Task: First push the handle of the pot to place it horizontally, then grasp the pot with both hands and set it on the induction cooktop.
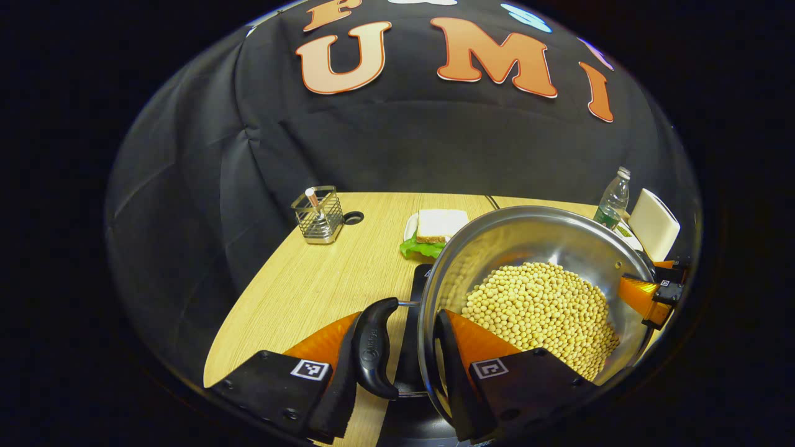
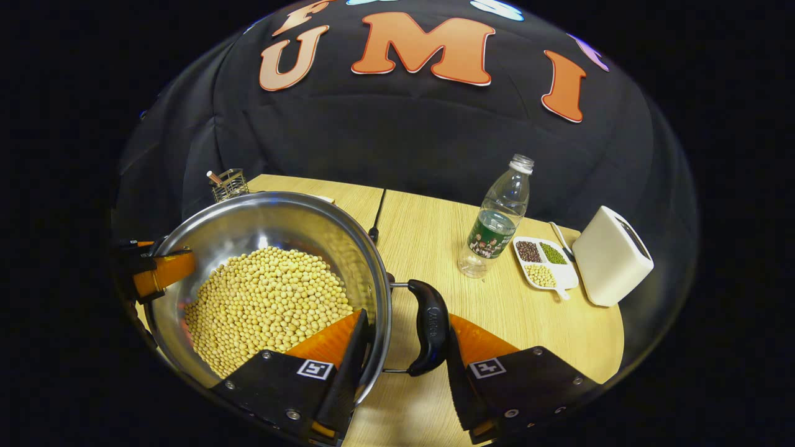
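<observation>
The left gripper (image 1: pixel 407 379) pinches the pot's (image 1: pixel 534 242) near handle and rim; across the pot, the right gripper (image 2: pixel 404 366) clamps the opposite handle and rim. Over the cooktop (image 1: pixel 419 292), the bean-laden steel pot looks heavy and slick, so keep it level.

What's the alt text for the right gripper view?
The right gripper straddles the rim and black side handle of a steel pot of soybeans, one finger inside, one outside. Beyond it on the wooden table stand a water bottle, a divided bean dish and a white box.
</observation>
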Available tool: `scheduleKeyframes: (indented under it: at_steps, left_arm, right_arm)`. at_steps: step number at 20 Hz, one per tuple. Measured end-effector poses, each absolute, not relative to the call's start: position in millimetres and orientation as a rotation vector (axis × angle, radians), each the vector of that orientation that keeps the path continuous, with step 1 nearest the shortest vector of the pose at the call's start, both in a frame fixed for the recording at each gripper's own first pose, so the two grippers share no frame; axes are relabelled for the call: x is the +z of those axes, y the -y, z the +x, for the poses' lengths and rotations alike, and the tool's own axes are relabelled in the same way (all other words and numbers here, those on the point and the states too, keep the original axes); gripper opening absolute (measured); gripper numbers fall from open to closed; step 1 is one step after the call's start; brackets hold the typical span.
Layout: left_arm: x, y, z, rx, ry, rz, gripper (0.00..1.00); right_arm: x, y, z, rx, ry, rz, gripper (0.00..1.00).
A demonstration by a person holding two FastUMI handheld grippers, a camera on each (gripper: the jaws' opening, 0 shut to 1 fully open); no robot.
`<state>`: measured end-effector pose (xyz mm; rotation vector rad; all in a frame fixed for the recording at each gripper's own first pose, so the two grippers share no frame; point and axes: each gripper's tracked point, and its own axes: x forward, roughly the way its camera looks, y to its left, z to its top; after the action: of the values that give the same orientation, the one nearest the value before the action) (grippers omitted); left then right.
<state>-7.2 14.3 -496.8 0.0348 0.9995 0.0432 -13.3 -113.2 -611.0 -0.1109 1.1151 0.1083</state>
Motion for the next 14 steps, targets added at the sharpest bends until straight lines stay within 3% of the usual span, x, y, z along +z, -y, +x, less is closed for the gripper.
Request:
scheduleKeyframes:
  at_steps: [5,6,7,8,9,14]
  left_arm:
    - [-497.8,-14.4,-9.8,0.047,-1.029,0.028,0.66]
    - [-498.0,-14.3,-9.7,0.047,-1.032,0.029,0.69]
    - [-497.3,-13.7,-8.5,0.046,-1.030,0.028,0.67]
    - [-498.4,-14.4,-8.3,0.047,-1.030,0.030,0.66]
    - [-500.3,-14.0,-9.2,0.044,-1.030,0.033,0.66]
    - [-501.7,-12.8,-9.7,0.040,-1.028,0.019,0.69]
  right_arm:
    - [-609.9,112.1,-13.8,0.104,-1.136,-0.112,0.65]
    - [-608.5,112.5,-13.8,0.102,-1.138,-0.110,0.60]
    - [-605.9,112.6,-10.7,0.094,-1.130,-0.105,0.65]
    - [-606.6,113.3,-10.9,0.095,-1.129,-0.106,0.60]
    - [-606.1,113.7,-11.7,0.096,-1.133,-0.105,0.65]
    - [-608.0,115.4,-12.1,0.104,-1.130,-0.099,0.65]
